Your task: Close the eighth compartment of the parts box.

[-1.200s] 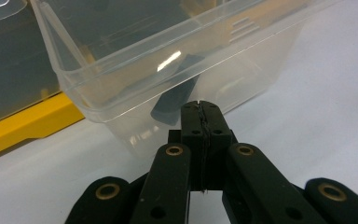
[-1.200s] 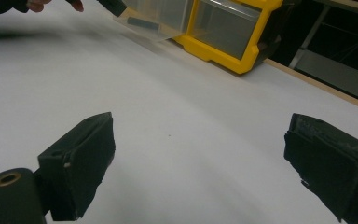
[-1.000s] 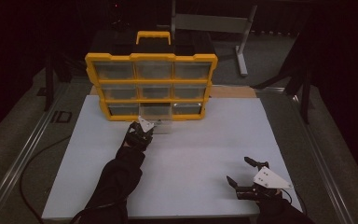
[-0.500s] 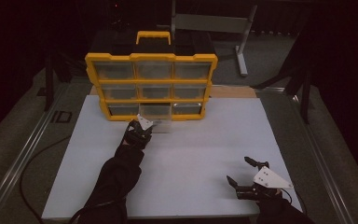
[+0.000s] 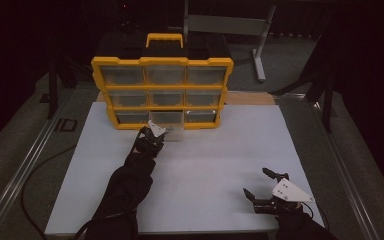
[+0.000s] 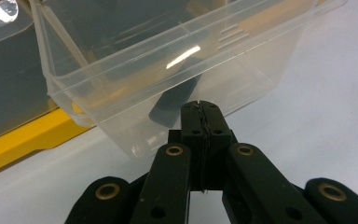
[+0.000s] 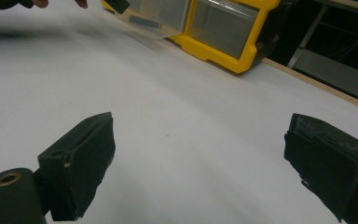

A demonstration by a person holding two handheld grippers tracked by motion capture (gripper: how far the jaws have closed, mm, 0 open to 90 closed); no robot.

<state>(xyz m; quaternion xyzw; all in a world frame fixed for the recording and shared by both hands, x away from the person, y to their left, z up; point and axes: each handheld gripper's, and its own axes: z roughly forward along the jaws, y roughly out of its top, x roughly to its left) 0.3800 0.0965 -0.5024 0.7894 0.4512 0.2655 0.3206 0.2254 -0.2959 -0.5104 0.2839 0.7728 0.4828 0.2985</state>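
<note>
Drawer: clear plastic drawer (image 5: 172, 131), bottom row, middle slot of the yellow organizer (image 5: 162, 90); it stood partly pulled out over the white bench (image 5: 205, 165), front end nearest the person.

Drawer contents: a dark flat piece (image 6: 172, 100) showed through the clear wall in the left gripper view; I could not tell what it was.

Left tongs: left tongs (image 6: 200, 114) pressed together, tips right at the drawer's front wall. Whether they pinched a lip or handle there, or merely touched it, I could not tell from the left gripper view. Judged to be placed there to draw the drawer out or push it back.

Left arm: dark sleeve (image 5: 130, 185) reached forward across the bench to the organizer.

Right tongs: right tongs (image 5: 260, 187) spread wide, empty, low over the near right part of the bench, well apart from the organizer; probably parked clear so the left side could work unhindered.

Organizer: upright at the far edge of the bench, carry handle (image 5: 164, 37) on top, other drawers seated flush.

Next step, as judged: a straight pull or push along the slot, keeping the drawer level.
</note>
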